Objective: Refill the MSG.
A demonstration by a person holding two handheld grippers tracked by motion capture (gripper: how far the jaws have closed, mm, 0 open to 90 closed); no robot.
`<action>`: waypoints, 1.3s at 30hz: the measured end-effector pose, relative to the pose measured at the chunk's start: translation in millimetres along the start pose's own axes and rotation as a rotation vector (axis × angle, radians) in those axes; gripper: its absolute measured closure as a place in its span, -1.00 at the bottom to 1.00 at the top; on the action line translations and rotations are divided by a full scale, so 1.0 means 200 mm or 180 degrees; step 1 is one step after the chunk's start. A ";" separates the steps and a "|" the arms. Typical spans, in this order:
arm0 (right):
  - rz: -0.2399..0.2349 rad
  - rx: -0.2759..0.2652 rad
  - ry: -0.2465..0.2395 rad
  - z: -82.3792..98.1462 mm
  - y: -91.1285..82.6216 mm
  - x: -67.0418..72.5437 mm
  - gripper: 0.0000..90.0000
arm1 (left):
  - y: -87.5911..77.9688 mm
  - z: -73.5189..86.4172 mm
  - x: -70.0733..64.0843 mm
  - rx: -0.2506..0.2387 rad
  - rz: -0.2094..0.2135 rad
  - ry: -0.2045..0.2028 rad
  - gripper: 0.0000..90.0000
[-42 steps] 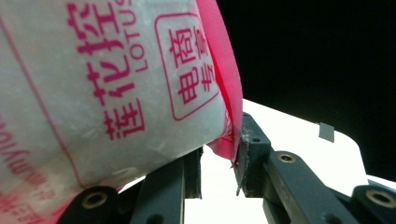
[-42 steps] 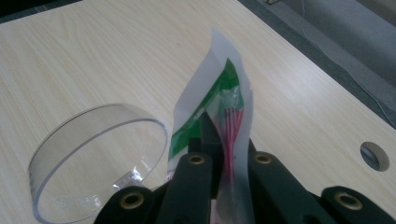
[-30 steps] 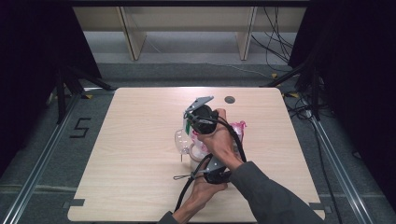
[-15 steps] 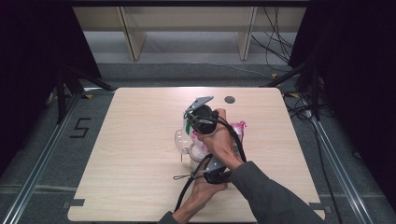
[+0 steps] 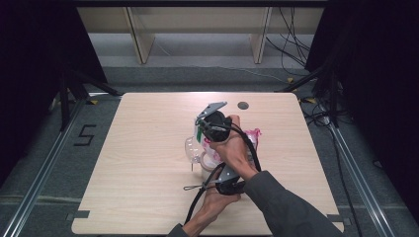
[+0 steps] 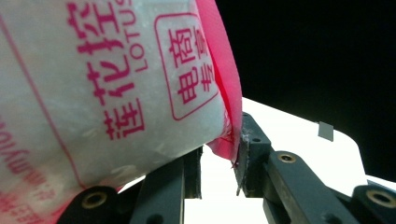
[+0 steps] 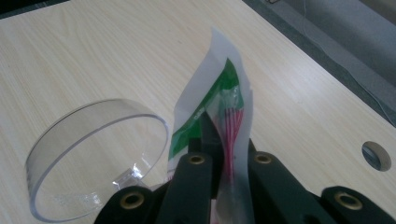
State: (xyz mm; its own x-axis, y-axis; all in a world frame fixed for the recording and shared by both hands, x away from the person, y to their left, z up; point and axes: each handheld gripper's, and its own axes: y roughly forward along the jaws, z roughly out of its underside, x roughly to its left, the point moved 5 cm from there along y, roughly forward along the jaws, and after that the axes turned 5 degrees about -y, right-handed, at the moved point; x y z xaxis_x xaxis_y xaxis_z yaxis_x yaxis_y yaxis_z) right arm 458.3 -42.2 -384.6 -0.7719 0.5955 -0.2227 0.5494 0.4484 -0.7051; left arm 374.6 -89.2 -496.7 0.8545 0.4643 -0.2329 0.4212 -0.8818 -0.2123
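Note:
My right gripper point(image 7: 219, 135) is shut on a small white sachet point(image 7: 219, 93) with green and red print, which stands up between its jaws. In the high view that right gripper point(image 5: 203, 129) is held over the table's middle. Just left of it a clear plastic cup point(image 7: 93, 154) lies on its side on the table, also visible from above as the clear cup point(image 5: 191, 148). My left gripper point(image 6: 219, 163) grips the lower corner of a white bag point(image 6: 107, 84) with pink lettering and a pink edge. From above, the left gripper point(image 5: 222, 173) sits below the crossed right hand, against the bag point(image 5: 252, 134).
The light wooden table point(image 5: 143, 128) has a round hole point(image 5: 242, 105) near its far edge, seen also as the hole point(image 7: 376, 155). Dark curtains flank both sides, and cables lie on the floor at the far right point(image 5: 296, 29).

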 end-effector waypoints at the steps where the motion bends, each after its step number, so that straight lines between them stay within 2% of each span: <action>1: 0.0007 0.0003 -0.0006 0.00 0.00 0.00 1.00 | -0.01 0.01 0.02 0.0136 -0.0072 0.0151 0.65; 2: 0.0033 -0.0025 -0.0018 0.00 0.01 0.00 1.00 | 0.00 0.00 0.00 -0.0016 0.0008 -0.0031 0.65; 4: -0.0031 0.0040 0.0002 0.00 0.01 0.01 1.00 | 0.00 0.00 -0.01 -0.0065 0.0024 -0.0106 0.65; 10: -0.0008 0.0042 0.0012 0.00 0.01 0.01 1.00 | 0.00 -0.01 -0.02 -0.0072 0.0024 -0.0101 0.65; 11: 0.0025 0.0029 -0.0027 0.00 0.01 0.00 1.00 | 0.00 -0.01 -0.02 -0.0078 0.0022 -0.0105 0.65; 12: -0.0034 0.0067 0.0018 0.00 0.01 0.01 1.00 | 0.00 -0.01 -0.01 -0.0073 0.0010 -0.0095 0.65; 13: 0.0003 0.0008 -0.0007 -0.01 0.01 0.00 1.00 | -0.01 0.00 0.02 0.0070 -0.0074 0.0069 0.65; 14: -0.0033 0.0018 0.0038 -0.01 0.00 0.00 1.00 | -0.02 0.00 0.02 0.0113 -0.0067 0.0102 0.65; 15: -0.0001 0.0008 -0.0024 0.00 0.01 -0.01 1.00 | -0.01 0.01 0.02 0.0117 -0.0060 0.0098 0.65; 16: 0.0027 0.0017 0.0010 0.00 0.02 -0.01 1.00 | 0.00 0.00 0.00 0.0034 -0.0022 0.0016 0.65; 17: 0.0003 0.0069 0.0006 0.01 0.02 0.00 1.00 | 0.00 0.00 0.00 0.0012 -0.0002 0.0008 0.65; 18: -0.0008 0.0053 0.0009 0.00 0.02 0.00 1.00 | -0.01 0.01 0.02 0.0134 -0.0059 0.0141 0.65; 19: 0.0027 -0.0009 -0.0006 0.00 0.02 -0.01 1.00 | -0.01 0.00 0.02 0.0105 -0.0063 0.0107 0.65; 21: -0.0002 0.0012 -0.0006 0.00 0.00 -0.01 1.00 | -0.01 0.01 0.02 0.0122 -0.0068 0.0115 0.65; 22: 0.0008 0.0030 -0.0027 0.00 0.01 -0.01 1.00 | 0.00 0.00 0.00 0.0045 -0.0020 0.0034 0.65; 24: -0.0012 0.0059 0.0006 0.01 0.01 0.00 1.00 | -0.01 0.01 0.02 0.0121 -0.0054 0.0113 0.65; 30: 0.0024 0.0011 0.0016 0.01 0.01 0.00 1.00 | -0.01 0.01 0.02 0.0128 -0.0058 0.0111 0.65; 35: -0.0011 0.0010 0.0023 0.01 0.00 -0.01 1.00 | -0.01 0.02 0.02 0.0134 -0.0069 0.0106 0.64; 37: 0.0006 -0.0004 0.0040 0.01 -0.01 -0.01 1.00 | 0.00 0.02 0.02 0.0121 -0.0009 0.0098 0.64; 39: 0.0000 -0.0046 0.0054 0.01 0.00 -0.01 1.00 | 0.00 0.02 0.02 0.0124 -0.0020 0.0091 0.63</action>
State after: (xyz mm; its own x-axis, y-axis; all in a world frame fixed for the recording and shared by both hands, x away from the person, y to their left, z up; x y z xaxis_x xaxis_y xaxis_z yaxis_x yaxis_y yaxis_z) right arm 459.1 -45.8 -385.0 -0.7664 0.6066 -0.2113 0.5540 0.4578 -0.6953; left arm 376.2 -88.2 -502.0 0.8605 0.4666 -0.2043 0.4148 -0.8747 -0.2506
